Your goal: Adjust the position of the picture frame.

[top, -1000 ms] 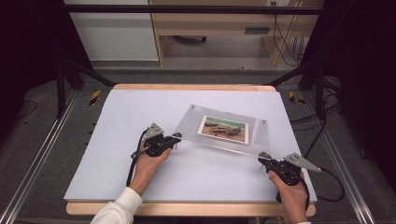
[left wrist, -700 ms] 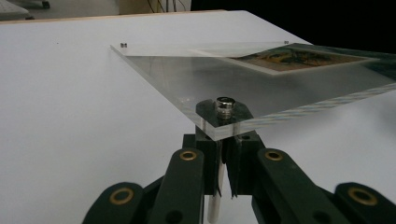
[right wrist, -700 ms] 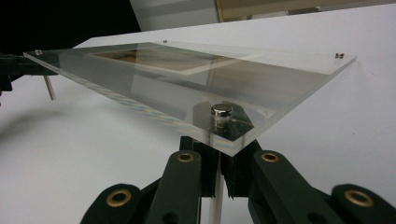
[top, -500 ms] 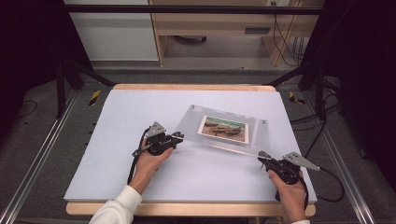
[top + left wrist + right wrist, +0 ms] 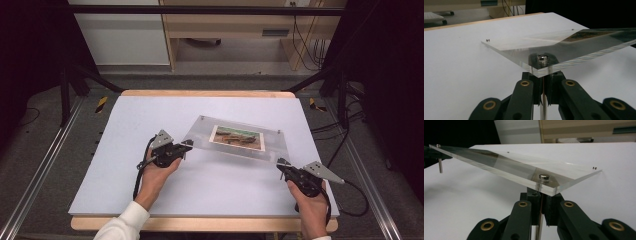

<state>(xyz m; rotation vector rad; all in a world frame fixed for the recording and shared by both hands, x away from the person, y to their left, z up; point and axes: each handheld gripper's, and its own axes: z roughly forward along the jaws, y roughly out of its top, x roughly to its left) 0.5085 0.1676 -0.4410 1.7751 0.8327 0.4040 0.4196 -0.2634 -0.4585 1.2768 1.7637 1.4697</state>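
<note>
1. A white sheet covers the wood-edged table (image 5: pixel 150 115); a pale cabinet (image 5: pixel 120 35) and wooden desk (image 5: pixel 225 22) stand behind, with dark surroundings.
2. The clear acrylic photo frame (image 5: pixel 235 137) hangs tilted above the table's middle.
3. The left gripper (image 5: pixel 186 145) and right gripper (image 5: pixel 281 164) are each clamped on a metal corner standoff pin (image 5: pixel 542 58).
4. The photo's subject is too small to read.

One clear acrylic frame (image 5: pixel 235 140) is seen; one photo (image 5: pixel 236 137) is held inside it; two grippers are counted, left (image 5: pixel 186 144) and right (image 5: pixel 281 164); one counter (image 5: pixel 150 110).
</note>
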